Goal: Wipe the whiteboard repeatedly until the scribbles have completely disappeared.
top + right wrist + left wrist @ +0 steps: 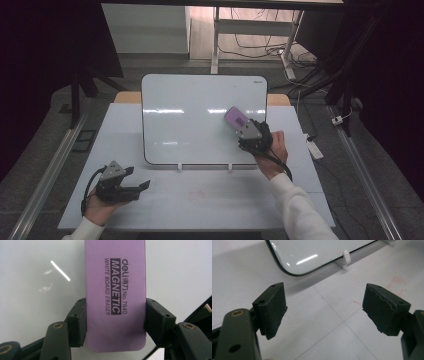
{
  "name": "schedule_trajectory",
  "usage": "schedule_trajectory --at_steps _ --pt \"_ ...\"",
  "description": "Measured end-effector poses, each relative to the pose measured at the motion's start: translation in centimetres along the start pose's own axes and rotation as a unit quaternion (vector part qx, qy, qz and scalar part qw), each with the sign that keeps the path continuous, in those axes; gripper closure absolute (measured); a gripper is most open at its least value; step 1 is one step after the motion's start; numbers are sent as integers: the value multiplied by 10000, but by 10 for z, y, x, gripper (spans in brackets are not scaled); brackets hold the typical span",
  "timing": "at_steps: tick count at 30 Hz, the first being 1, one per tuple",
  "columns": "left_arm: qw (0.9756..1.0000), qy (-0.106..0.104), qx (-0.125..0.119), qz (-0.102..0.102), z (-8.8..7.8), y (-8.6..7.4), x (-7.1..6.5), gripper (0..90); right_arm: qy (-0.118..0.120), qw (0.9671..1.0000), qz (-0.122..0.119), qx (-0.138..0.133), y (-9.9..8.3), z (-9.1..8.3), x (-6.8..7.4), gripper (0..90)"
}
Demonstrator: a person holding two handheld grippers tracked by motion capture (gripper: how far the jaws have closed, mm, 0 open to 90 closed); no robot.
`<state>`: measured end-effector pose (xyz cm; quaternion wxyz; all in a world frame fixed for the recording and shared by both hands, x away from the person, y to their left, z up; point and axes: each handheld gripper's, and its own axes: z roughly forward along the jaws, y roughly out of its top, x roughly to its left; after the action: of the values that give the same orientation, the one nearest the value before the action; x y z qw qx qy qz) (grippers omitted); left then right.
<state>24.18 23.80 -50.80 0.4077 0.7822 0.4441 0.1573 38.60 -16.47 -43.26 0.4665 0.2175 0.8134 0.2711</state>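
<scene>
A purple magnetic whiteboard eraser (115, 290) with black lettering is clamped by its long sides in my right gripper (115, 322), which is shut on it. In the high view the eraser (236, 118) lies against the right part of the whiteboard (190, 120), with the right gripper (248, 131) just below and right of it. My left gripper (136, 179) rests low over the table at the front left, jaws wide open and nothing between them. In the left gripper view that same gripper (324, 307) faces the whiteboard's lower corner (294, 265).
The whiteboard stands tilted on two small white feet (179, 167) on a pale table (200, 200). Faint red marks (397, 285) show on the tabletop. Beyond the table are desk legs and cables (260, 45) on the floor; a white power strip (315, 148) lies at the right.
</scene>
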Motion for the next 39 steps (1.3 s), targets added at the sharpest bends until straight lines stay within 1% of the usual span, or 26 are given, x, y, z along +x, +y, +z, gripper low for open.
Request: schedule_trajectory --at_steps 1,3,4,6,9,10,11,12,15,16,18,20,21,22,25,27,28,30,31,32,33,34,35,37,39 --pt "10000 -2 -10 -4 0 0 0 201 -54 10000 71 -30 6 2 -5 401" --pt "10000 -5 -23 -12 -1 0 0 201 -23 9995 298 -51 16 7 -12 401" --pt "10000 -2 -21 -16 -1 0 1 201 -28 9996 262 -40 19 8 -11 401" --pt "10000 5 -26 -42 -1 -1 3 201 42 9999 130 -67 21 8 -2 401" --pt "10000 11 -23 -69 -1 -2 4 202 286 9995 -160 -31 15 3 14 402" --pt "10000 14 -20 -54 -1 -2 3 202 370 9992 -117 -18 12 1 16 402" --pt "10000 6 -10 -37 -1 -2 2 202 462 9989 31 -57 10 -1 14 402" --pt "10000 -1 -2 -16 -1 -1 1 202 564 9980 225 -159 7 -4 11 402" --pt "10000 -8 -3 -10 0 -1 0 201 844 9939 567 -415 4 -17 2 402" --pt "10000 -11 -2 -22 0 0 0 201 953 9922 645 -487 3 -22 0 402" --pt "10000 1 11 -20 1 0 1 201 1322 9863 760 -632 2 -31 -2 402" --pt "10000 -14 31 -21 2 0 0 201 1583 9814 830 -702 1 -39 0 402" --pt "10000 -7 36 -9 2 0 0 201 1755 9777 890 -740 -1 -42 3 401" --pt "10000 -18 42 2 2 0 -1 201 1850 9751 955 -760 -2 -44 4 401" --pt "10000 -29 29 9 2 0 -2 200 2240 9637 1206 -804 -6 -49 12 401" --pt "10000 -35 23 3 2 0 -2 201 2441 9568 1322 -859 -8 -53 17 402" --pt "10000 -36 25 5 2 0 -2 201 2516 9541 1365 -880 -10 -55 19 401" --pt "10000 -47 35 7 3 0 -2 201 2555 9532 1359 -878 -13 -59 24 401" --pt "10000 -43 40 13 3 0 -3 201 2553 9537 1339 -859 -14 -60 26 401" --pt "10000 -42 35 12 3 0 -3 200 2508 9560 1290 -814 -14 -61 28 401" --pt "10000 -46 34 14 3 0 -4 201 2412 9595 1232 -770 -15 -62 31 401" --pt "10000 -47 31 17 3 1 -4 201 2398 9599 1236 -759 -17 -62 32 401" --pt "10000 -56 23 14 3 1 -5 200 2407 9596 1251 -746 -18 -62 34 401" --pt "10000 -77 10 8 3 2 -6 201 2349 9615 1251 -688 -22 -61 40 401" --pt "10000 -83 1 9 3 3 -7 202 2354 9615 1252 -674 -24 -60 44 401"
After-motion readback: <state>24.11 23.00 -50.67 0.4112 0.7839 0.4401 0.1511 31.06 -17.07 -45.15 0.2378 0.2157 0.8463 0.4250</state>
